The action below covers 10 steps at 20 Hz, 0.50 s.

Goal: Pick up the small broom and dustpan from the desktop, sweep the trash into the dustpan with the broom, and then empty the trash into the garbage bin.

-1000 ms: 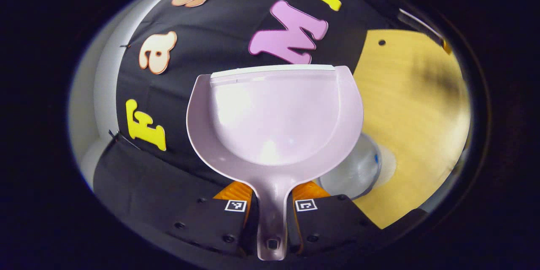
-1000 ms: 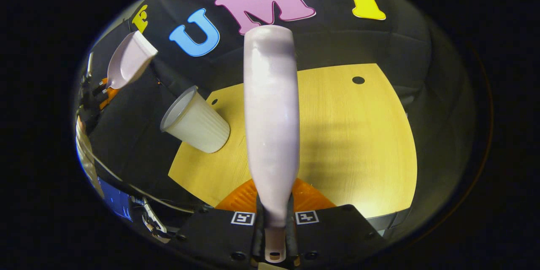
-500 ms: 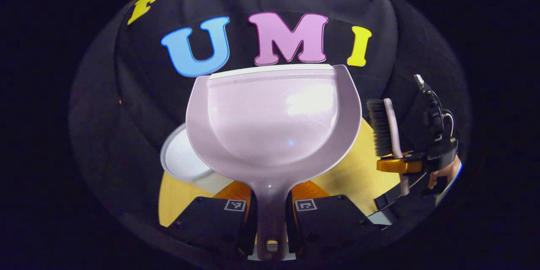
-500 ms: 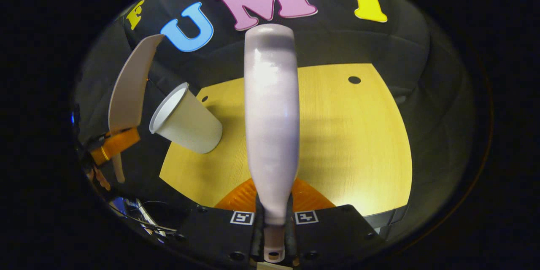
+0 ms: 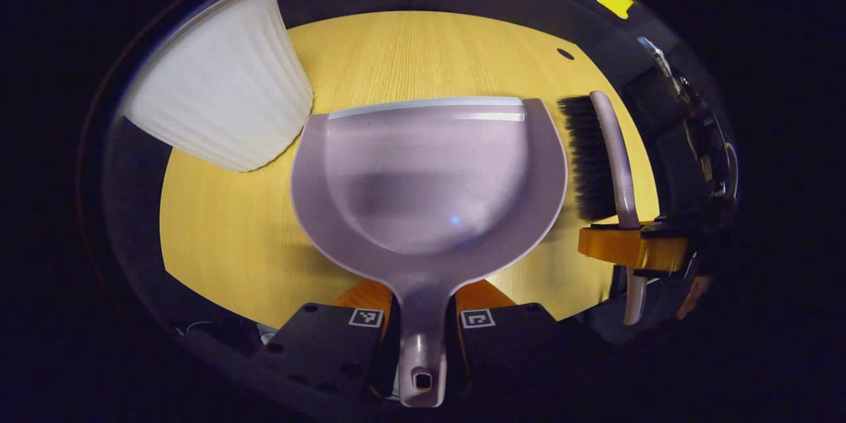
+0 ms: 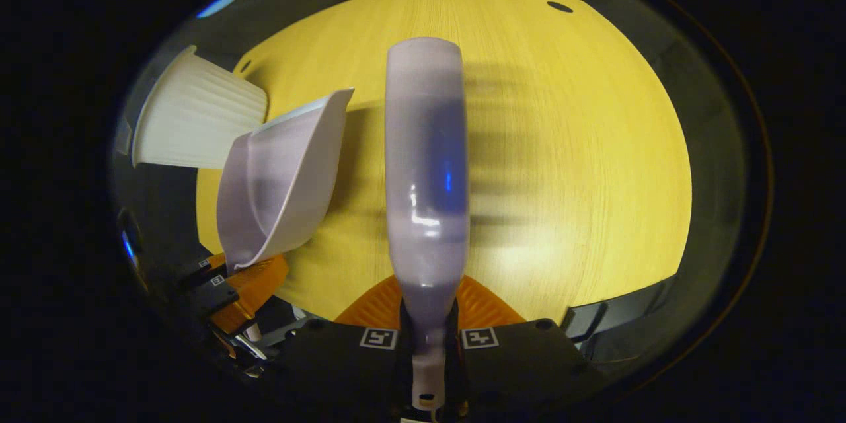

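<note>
in the left gripper view, the left gripper is clenched on the handle of the pale lilac plastic dustpan, both fingers pressing the handle from either side. the pan spreads out ahead of the fingers, its open lip pointing away from them over the yellow wooden desktop. its inside looks bare, with no trash lying in it.

in the right gripper view, the right gripper grips the handle of the small lilac broom the same way, and the broom's smooth back runs straight out from the fingers. in the left gripper view the same broom stands just right of the dustpan with its black bristles facing the pan.

by my reading both tools are picked up. no trash shows on the visible desktop and the pan is bare, so the sweep and the emptying look done, though the dim light and the broom's shadow could hide small scraps. if so, what is left is to set the tools down.

farther out, ahead and to the left of the dustpan, sits the white ribbed plastic garbage bin, near the pan's left shoulder. it is the one thing close enough to be knocked; the desktop beyond the tools is open, with only a small dark hole near its far edge.
</note>
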{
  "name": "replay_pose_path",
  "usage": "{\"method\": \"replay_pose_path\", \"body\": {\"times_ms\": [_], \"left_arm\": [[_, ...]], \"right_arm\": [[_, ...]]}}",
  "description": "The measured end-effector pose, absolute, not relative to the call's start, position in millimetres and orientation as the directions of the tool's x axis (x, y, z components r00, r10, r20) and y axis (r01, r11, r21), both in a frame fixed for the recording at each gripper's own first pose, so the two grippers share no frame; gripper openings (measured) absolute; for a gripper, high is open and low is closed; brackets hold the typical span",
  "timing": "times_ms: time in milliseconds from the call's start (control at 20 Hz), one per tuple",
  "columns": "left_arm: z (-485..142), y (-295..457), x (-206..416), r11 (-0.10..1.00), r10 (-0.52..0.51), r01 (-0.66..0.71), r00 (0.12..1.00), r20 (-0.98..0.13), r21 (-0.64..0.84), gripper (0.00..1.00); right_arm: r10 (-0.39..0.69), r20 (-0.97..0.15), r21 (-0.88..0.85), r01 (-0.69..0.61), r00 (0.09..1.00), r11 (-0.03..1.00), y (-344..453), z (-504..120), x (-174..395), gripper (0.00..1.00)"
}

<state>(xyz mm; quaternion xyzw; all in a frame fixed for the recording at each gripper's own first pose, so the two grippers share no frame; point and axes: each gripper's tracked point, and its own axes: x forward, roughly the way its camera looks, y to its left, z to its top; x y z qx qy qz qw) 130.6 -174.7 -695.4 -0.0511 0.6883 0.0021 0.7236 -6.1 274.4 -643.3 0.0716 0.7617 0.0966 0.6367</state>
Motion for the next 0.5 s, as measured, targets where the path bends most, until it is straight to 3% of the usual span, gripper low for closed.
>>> {"method": "replay_pose_path", "body": {"times_ms": [250,350,500], "left_arm": [[-684,-186,146,0.997,-0.031,-0.076,-0.026,-0.999,-0.029,0.26],[-685,-184,148,0.999,0.013,-0.047,-0.019,-1.000,0.014,0.26],[-687,-185,136,0.999,0.011,-0.049,-0.058,-0.998,0.014,0.26]], "right_arm": [[0.125,-0.961,0.144,-0.062,-0.245,0.988,269,-663,-11,0.20],[0.076,-0.962,0.100,-0.079,-0.264,0.992,266,-672,-17,0.20],[0.071,-0.956,0.096,-0.077,-0.285,0.992,268,-673,-20,0.21]]}}
